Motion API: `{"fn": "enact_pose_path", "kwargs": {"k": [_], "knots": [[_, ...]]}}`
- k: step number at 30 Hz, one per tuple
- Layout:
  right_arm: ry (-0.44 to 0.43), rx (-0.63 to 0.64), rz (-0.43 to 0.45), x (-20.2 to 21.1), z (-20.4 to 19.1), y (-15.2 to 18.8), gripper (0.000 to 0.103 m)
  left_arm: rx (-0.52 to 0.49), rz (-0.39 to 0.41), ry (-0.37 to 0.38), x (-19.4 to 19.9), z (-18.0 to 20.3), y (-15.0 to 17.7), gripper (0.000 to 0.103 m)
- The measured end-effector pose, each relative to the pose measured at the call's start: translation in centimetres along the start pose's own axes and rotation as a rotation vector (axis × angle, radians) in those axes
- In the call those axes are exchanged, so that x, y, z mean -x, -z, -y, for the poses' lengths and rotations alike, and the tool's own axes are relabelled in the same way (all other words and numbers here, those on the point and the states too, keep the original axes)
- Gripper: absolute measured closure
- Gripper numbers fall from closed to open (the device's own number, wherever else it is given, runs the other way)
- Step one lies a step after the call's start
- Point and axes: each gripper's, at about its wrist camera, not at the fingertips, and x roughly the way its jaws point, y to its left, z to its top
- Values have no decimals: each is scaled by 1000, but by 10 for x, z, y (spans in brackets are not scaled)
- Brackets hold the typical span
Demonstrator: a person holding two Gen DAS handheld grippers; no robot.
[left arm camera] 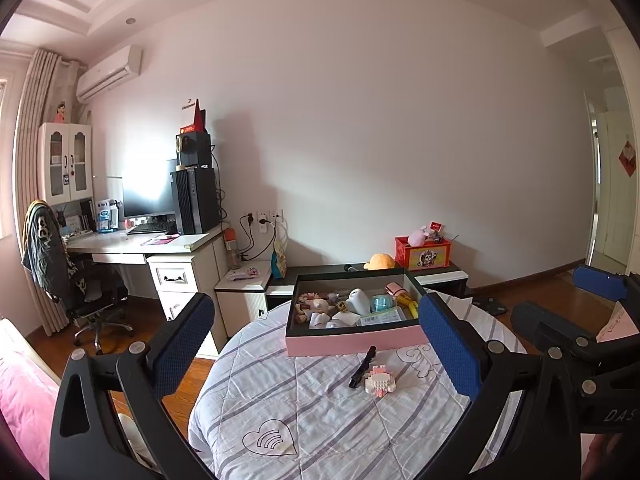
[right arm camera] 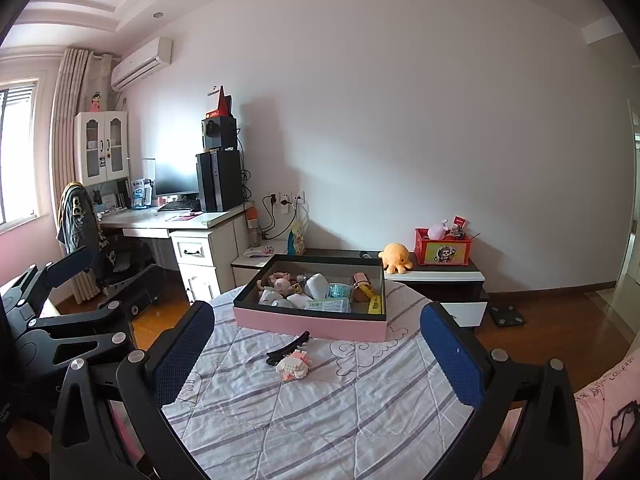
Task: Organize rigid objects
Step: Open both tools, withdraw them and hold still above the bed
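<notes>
Black against the striped quilt [left arm camera: 320,420], the hair clip [left arm camera: 362,367] lies ahead of both wide-open, empty grippers (left [left arm camera: 320,360], right [right arm camera: 316,360]), touching the block toy [left arm camera: 379,381], its long axis pointing toward the pink box [left arm camera: 356,343].

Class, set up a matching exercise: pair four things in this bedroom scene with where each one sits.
Things:
1. hair clip
2. brick toy
3. yellow plush
4. red crate

Places:
A. on the low cabinet, right end
B. on the quilt, touching the brick toy
C. on the low cabinet, behind the pink box
D. on the quilt, nearest the cameras

Pairs: 1-B, 2-D, 3-C, 4-A
</notes>
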Motion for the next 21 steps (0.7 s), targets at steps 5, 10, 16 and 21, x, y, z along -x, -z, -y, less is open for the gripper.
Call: {"fn": "enact_pose_path", "kwargs": {"k": [5, 10, 16, 21], "knots": [[3, -1, -5, -2, 0, 1, 0, -2, 2, -1, -1, -1, 2, 0], [3, 0, -11, -6, 1, 1, 0, -1, -6, -1, -4, -3, 5, 0], [1, -7, -36, -20, 2, 4, 0, -6, -41, -1, -24, -3, 10, 0], [-1, -12, -81, -41, 8, 12, 0, -8, -112, 19, -52, -3, 25, 0]]}}
